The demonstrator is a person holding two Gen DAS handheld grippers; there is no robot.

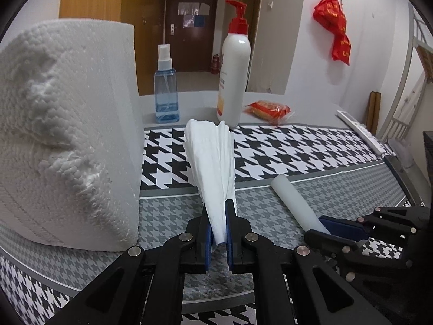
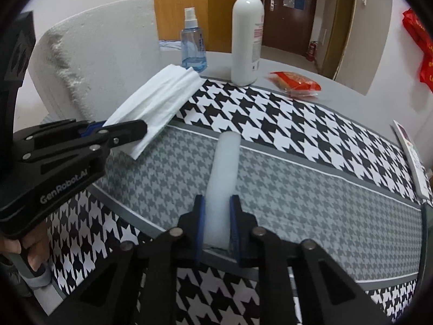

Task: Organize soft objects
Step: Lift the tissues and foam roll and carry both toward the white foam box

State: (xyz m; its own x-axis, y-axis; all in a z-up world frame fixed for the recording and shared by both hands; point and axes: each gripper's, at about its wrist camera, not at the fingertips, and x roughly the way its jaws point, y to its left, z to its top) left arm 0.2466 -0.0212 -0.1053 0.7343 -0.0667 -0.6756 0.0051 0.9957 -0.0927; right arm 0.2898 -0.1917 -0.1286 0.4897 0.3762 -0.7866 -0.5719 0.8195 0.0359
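My left gripper [image 1: 218, 223] is shut on a folded white tissue [image 1: 212, 159], which sticks out forward above the houndstooth cloth [image 1: 297, 151]. In the right wrist view the same tissue [image 2: 159, 94] hangs from the left gripper [image 2: 130, 131] at the left. My right gripper [image 2: 217, 222] is shut on the near end of a white foam cylinder [image 2: 223, 168], whose far end lies on the grey band of the cloth [image 2: 324, 189]. The left wrist view shows that cylinder [image 1: 295, 200] and the right gripper [image 1: 328, 228] at the lower right.
A large paper towel roll [image 1: 67, 135] stands at the left. Behind are a blue spray bottle [image 1: 166, 92], a white pump bottle with a red top [image 1: 234, 67] and a red snack packet [image 1: 269, 109]. A white flat object [image 2: 414, 159] lies at the right edge.
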